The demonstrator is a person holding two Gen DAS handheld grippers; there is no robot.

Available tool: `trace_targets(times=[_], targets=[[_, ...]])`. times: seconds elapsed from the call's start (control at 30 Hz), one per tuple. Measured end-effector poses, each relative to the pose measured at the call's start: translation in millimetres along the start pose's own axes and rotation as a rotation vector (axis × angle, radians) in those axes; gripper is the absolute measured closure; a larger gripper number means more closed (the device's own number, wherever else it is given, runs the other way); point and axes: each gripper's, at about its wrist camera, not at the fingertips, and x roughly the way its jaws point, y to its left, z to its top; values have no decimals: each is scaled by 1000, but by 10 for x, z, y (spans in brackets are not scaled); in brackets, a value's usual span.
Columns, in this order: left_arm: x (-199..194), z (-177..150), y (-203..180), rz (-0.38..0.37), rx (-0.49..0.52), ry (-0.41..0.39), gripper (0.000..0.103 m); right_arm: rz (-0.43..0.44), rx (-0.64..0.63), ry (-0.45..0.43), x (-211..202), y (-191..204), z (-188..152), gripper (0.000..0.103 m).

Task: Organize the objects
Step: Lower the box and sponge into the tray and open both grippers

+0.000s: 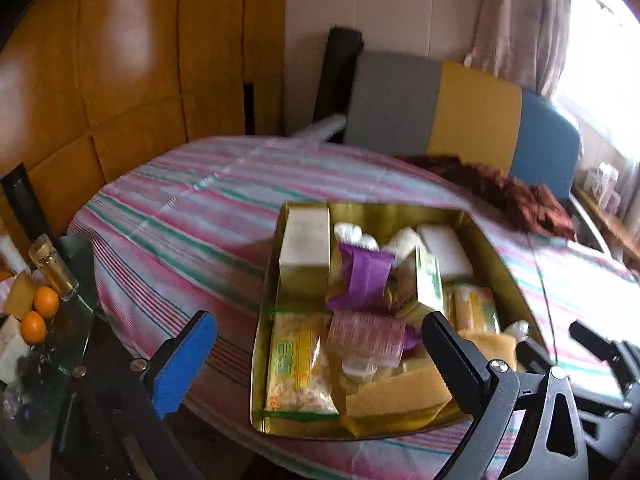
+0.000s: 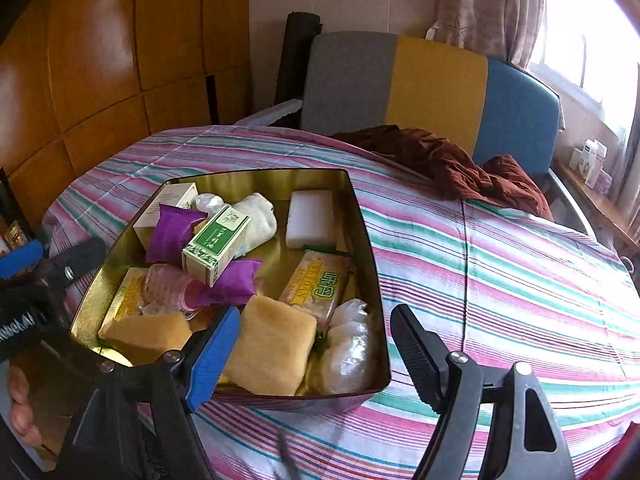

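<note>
Both pairs of fingers stand wide and hold nothing: left fingers (image 1: 320,354) hover over the near end of the gold tin (image 1: 267,288), right fingers (image 2: 316,344) straddle its near right corner. Ahead of them, inside the tin, lie sponges (image 2: 272,350), purple sachets (image 2: 174,230), a green box (image 2: 216,244), snack packets (image 2: 318,286) and a white block (image 2: 311,218), jumbled rather than sorted. Little seems left outside on the striped tabletop (image 2: 480,272); I judge gathering mostly done, tidying perhaps remaining.
</note>
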Motion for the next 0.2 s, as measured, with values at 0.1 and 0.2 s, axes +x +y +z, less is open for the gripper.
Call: trace_targets(times=[0.1,0.2], targets=[[-33,4,11,5,-5,-7,3,2,-7,2,7,30,-7,24],[-18,3,18,1,-11,5,2,8,-11,0,1,55,-7,24]])
